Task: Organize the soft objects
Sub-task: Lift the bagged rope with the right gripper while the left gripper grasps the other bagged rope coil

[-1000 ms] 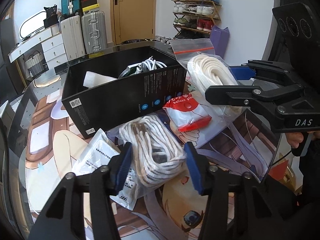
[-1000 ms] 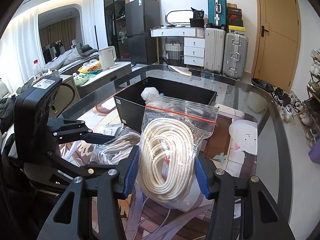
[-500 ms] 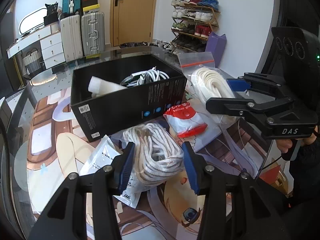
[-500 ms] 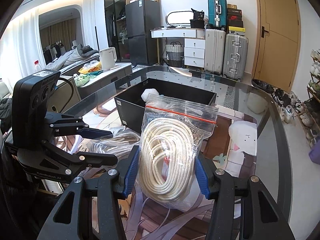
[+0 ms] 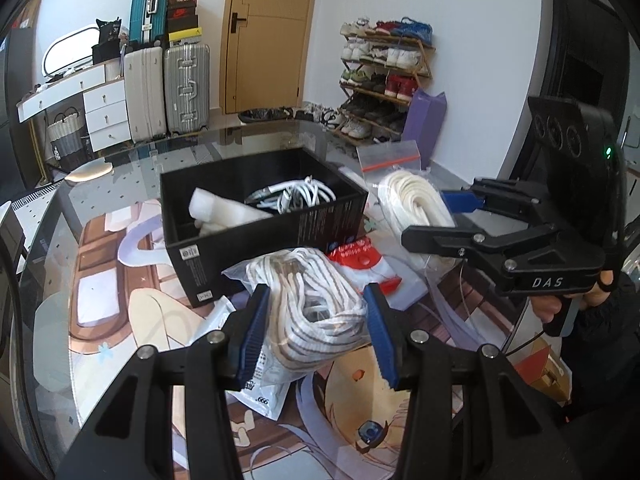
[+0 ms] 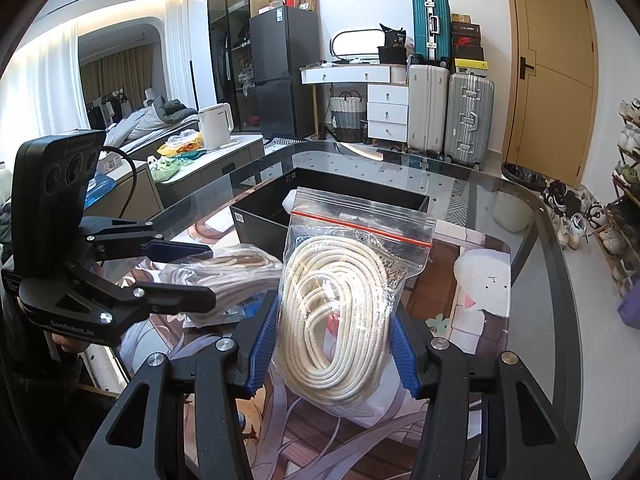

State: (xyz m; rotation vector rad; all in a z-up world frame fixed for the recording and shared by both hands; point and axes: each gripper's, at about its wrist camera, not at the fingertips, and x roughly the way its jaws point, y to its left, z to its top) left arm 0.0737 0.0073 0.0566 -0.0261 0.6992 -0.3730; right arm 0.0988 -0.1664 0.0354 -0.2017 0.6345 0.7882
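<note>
A: Two grippers: what's readable?
B: "DAS" on the right gripper (image 5: 460,216), clamping a bagged cream rope (image 6: 340,312); left gripper (image 5: 316,328) squeezes a striped rope bag (image 5: 312,308). Both hover over the glass table (image 6: 532,280), beside a black box (image 5: 224,248).

Bright, even daylight — sharp focus throughout; fisheye bending and dark vignette at the edges, soft glare across the glass table (image 6: 472,184).

My black two-finger grippers carry blue pads (image 5: 252,336). White-and-grey striped cord bundle (image 5: 316,316), cream coiled rope in clear red-zip bag (image 6: 340,312), matte black cardboard box (image 5: 276,236), red-white packet (image 5: 360,260), cartoon-print mat (image 5: 132,320).
</note>
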